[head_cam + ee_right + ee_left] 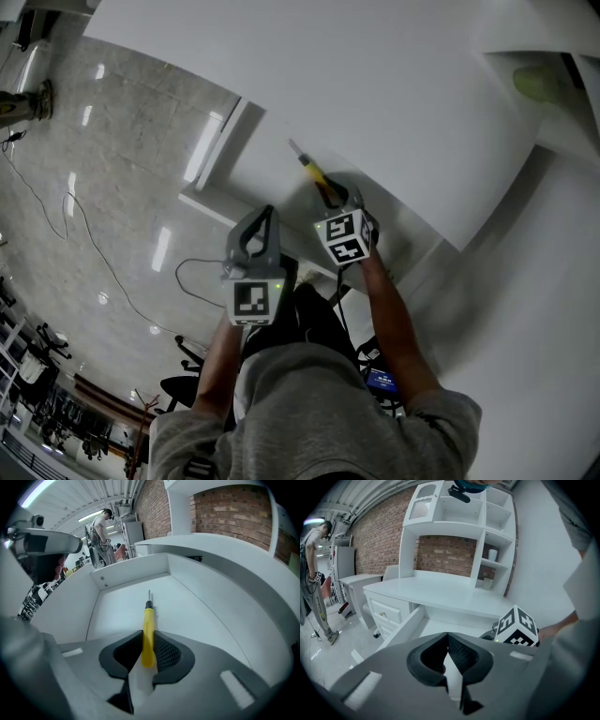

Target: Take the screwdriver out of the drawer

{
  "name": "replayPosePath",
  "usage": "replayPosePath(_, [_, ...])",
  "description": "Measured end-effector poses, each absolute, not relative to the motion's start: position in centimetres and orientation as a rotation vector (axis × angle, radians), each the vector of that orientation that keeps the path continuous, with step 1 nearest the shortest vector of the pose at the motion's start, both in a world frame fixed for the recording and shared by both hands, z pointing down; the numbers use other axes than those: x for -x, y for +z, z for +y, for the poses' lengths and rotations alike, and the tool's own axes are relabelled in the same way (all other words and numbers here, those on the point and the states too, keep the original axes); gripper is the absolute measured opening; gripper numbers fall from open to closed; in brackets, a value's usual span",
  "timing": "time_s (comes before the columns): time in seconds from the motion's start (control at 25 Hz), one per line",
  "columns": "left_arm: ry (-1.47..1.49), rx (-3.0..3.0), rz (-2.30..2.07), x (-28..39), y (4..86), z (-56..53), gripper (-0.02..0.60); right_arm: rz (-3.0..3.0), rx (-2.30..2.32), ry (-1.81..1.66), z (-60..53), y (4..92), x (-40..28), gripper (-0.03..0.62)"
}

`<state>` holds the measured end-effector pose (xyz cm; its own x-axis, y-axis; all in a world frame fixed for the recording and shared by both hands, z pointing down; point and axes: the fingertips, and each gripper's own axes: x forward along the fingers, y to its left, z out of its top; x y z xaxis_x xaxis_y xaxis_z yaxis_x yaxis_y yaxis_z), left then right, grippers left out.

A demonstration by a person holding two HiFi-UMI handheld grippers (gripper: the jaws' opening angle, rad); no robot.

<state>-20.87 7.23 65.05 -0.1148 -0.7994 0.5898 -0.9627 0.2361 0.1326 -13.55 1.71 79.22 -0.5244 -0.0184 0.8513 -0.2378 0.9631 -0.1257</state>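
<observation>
right gripper (148,637) is pinching screwdriver (148,618) by its yellow handle, mid-drawer (117,606) | probably light, stiff, slick | left gripper (446,638) pressed together, empty

Yellow screwdriver (148,632), white drawer (133,571)

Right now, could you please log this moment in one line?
right gripper: shut on screwdriver | left gripper: shut, empty | drawer: open

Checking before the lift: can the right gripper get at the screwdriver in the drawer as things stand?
Yes, it seems so: the right gripper has its jaws closed on the yellow handle of the screwdriver, the drawer stands pulled open, and nothing lies over the tool.
</observation>
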Motion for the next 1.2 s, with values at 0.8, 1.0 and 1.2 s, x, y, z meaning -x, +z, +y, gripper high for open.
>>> replayPosePath(0.8, [0.367,-1.748,-2.042,19.7,56.2,7.9,0.012,-2.264,-0.262,0.212,2.7,67.1,13.2,0.075])
replayPosePath(1.0, [0.342,-1.783,-2.06,19.1,53.4,7.9,0.012,-2.304,-0.308,0.195,2.9,63.5,12.6,0.075])
replayPosePath(1.2, [0.329,-1.862,-2.051,17.3,49.9,7.5,0.011,-2.334,-0.378,0.175,2.7,59.0,10.9,0.075])
